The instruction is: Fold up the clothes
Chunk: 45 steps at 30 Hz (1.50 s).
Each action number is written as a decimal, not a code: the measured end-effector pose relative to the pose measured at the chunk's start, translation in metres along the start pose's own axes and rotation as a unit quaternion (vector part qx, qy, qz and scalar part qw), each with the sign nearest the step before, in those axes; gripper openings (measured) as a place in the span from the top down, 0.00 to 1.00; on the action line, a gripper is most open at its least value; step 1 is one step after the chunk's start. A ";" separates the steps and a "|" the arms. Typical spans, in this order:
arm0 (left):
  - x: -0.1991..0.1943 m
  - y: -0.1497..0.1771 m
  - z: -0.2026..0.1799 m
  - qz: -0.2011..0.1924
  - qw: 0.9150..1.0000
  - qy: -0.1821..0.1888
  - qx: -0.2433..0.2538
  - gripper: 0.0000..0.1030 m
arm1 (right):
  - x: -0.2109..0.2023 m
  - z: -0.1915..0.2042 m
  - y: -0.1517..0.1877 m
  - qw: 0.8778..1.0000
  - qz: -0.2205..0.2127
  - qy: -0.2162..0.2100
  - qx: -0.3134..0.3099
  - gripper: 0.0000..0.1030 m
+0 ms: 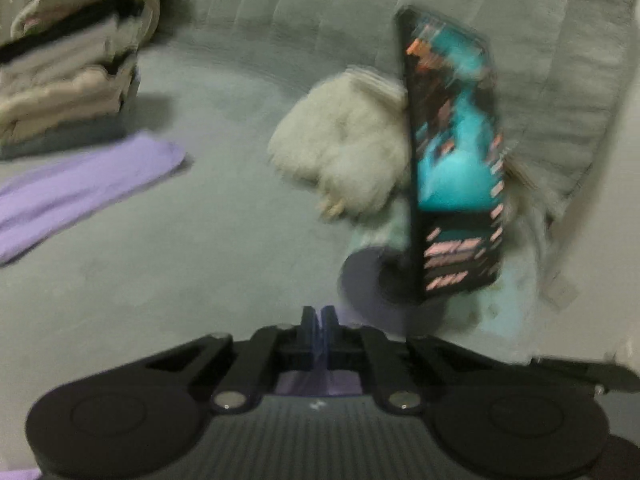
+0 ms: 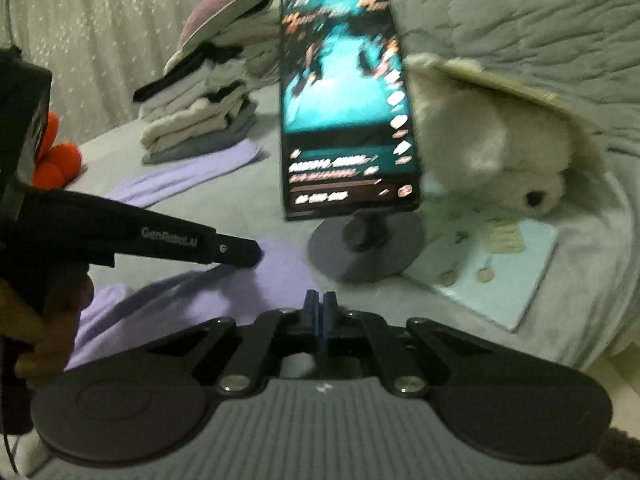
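Both tools, left tool [image 1: 319,316] and right tool [image 2: 320,300], sit together, each apparently pinching the lilac garment [image 2: 192,300] on the bed [image 2: 260,208]; next, lift and fold it.

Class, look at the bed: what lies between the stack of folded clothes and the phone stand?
In the right wrist view, part of the lilac garment stretches between the stack of folded clothes and the phone stand; the rest is bare bedspread.

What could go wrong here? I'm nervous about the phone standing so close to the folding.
1. The phone on its stand rises right beside the lilac garment; dragging the cloth could tip it.
2. The left claw seems shut on the lilac fabric, while the right claw appears shut on little or nothing, so the fold may go lopsided.
3. The folded stack looks uneven and a nudge could topple it.
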State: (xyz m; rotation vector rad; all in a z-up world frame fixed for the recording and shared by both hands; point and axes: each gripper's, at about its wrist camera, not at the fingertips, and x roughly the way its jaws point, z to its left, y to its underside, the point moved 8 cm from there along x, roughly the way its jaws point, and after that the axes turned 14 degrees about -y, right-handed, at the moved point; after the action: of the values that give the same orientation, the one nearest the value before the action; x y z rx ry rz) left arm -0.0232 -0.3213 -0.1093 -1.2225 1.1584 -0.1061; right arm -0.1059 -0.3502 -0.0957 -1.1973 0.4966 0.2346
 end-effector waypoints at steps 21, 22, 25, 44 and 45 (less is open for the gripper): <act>-0.097 0.060 0.045 -0.052 0.998 -0.046 -0.009 0.49 | -0.007 0.036 0.001 0.998 -0.003 -0.022 -0.058 0.82; -0.100 0.068 0.049 -0.046 0.998 -0.046 -0.009 0.49 | -0.006 0.042 0.001 0.997 -0.001 -0.032 -0.064 0.82; -0.108 0.092 0.057 -0.029 0.999 -0.037 -0.015 0.49 | 0.003 0.064 0.003 0.994 0.016 -0.078 -0.073 0.82; -0.108 0.105 0.030 -0.062 0.994 -0.040 0.075 0.56 | -0.007 0.002 0.004 0.994 0.072 -0.025 0.077 0.68; -0.104 0.104 0.027 -0.065 0.994 -0.042 0.081 0.57 | -0.003 -0.001 0.004 0.993 0.066 -0.024 0.091 0.70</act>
State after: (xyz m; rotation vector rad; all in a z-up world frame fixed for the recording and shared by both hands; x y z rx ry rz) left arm -0.1033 -0.1968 -0.1263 -1.1471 0.9782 -0.2391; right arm -0.1107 -0.3495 -0.0981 -0.9810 0.5450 0.3245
